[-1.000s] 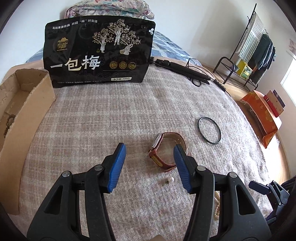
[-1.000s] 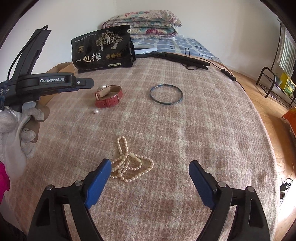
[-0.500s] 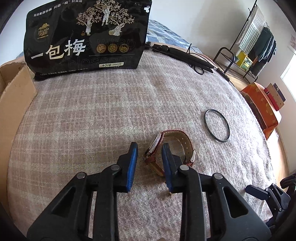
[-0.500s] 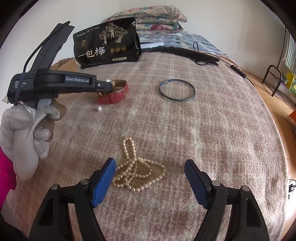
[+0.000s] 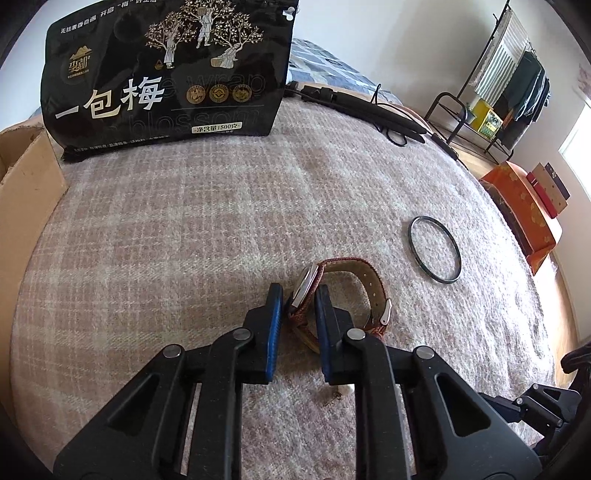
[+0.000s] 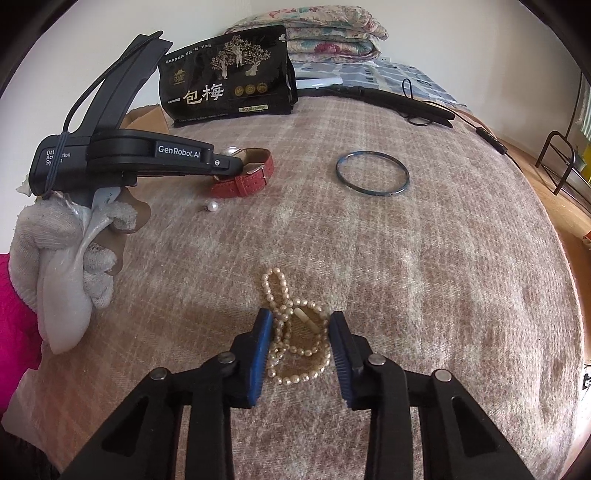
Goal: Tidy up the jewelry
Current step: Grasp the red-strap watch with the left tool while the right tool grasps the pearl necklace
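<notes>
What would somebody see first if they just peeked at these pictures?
Probably the big black snack bag with gold Chinese writing, standing at the far end of the pinkish checked blanket. Next, the red leather-strap watch nipped between the left gripper's blue jaws mid-blanket. Closest to the right gripper, a tangled cream pearl necklace lies between its open jaws, with a thin dark bangle ring farther back.

A home bedroom: blanketed bed (image 6: 406, 258), folded quilts (image 6: 332, 33), clothes rack (image 5: 509, 74) beside it.
</notes>
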The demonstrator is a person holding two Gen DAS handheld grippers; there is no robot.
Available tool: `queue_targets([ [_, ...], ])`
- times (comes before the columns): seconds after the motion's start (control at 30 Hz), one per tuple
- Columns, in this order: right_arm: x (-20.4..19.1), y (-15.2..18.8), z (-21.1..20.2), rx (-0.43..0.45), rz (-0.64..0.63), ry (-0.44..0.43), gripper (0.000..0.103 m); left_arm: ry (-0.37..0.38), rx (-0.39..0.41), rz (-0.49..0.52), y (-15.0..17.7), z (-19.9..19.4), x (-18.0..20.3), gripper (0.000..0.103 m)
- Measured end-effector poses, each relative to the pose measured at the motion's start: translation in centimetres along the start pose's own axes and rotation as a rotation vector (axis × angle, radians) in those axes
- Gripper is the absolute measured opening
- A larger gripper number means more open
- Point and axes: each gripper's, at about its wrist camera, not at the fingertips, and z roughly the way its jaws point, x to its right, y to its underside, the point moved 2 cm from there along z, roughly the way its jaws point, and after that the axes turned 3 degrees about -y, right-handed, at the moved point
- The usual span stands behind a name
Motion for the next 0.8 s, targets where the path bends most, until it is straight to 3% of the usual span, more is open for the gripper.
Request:
queue_targets([
  [0.1, -0.1, 0.0, -0.1, 0.003, 0.002, -0.021, 0.013, 0.000, 0.003, -0.001, -0.1, -0.1, 0.0, 0.016],
  [0.23, 0.0, 0.0, -0.4, 0.014, 0.011, -0.027, 0.002, -0.005, 0.012, -0.005, -0.1, -0.5, -0.2, 0.016],
  [0.8, 0.7, -0.2, -1.9, 0.052, 0.035, -0.050, 0.001, -0.015, 0.044, -0.017, -0.4, -2.4, -0.8, 0.015],
])
